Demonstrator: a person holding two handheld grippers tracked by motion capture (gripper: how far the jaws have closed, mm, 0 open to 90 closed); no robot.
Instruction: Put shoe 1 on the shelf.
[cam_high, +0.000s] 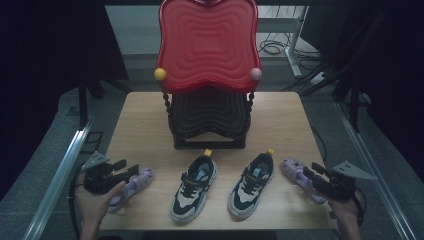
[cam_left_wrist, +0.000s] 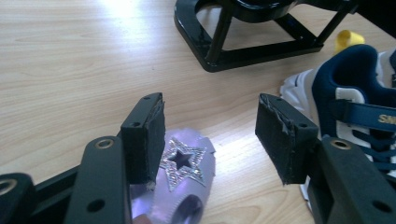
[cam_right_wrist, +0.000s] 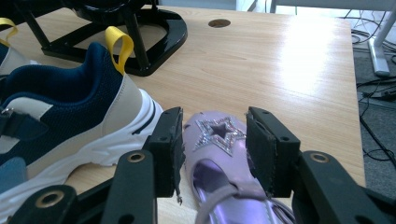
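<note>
Dark curtains close in the room on both sides, and your pale wooden bench (cam_high: 140, 120) sits lit in the middle, with a black two-tier stand (cam_high: 209, 122) at its far edge carrying a wavy red tray (cam_high: 207, 45) on top, a yellow ball (cam_high: 160, 74) and a pink ball (cam_high: 256, 73) at the tray's front corners. Starting at the left, your left hand-held gripper (cam_high: 131, 167) lies low over the left purple sandal (cam_high: 134, 186); in the left gripper view its jaws stand wide apart, the left pad just over the sandal's glittery star (cam_left_wrist: 183, 161) and the right pad near the sneaker beside it, so nothing is clamped. Next along the front of the bench stand two navy-and-cream sneakers side by side, the left sneaker (cam_high: 194, 188) and the right sneaker (cam_high: 251, 186), each with a yellow heel loop pointing toward the stand and toes toward you. At the far right lies the right purple sandal (cam_high: 293, 170), just beside the right sneaker. Your right hand-held gripper (cam_high: 309, 172) sits over it; in the right gripper view the jaws are narrower and straddle the sandal's star end, one pad on either side, close to its edges, though you cannot tell from these views whether they press on it.
</note>
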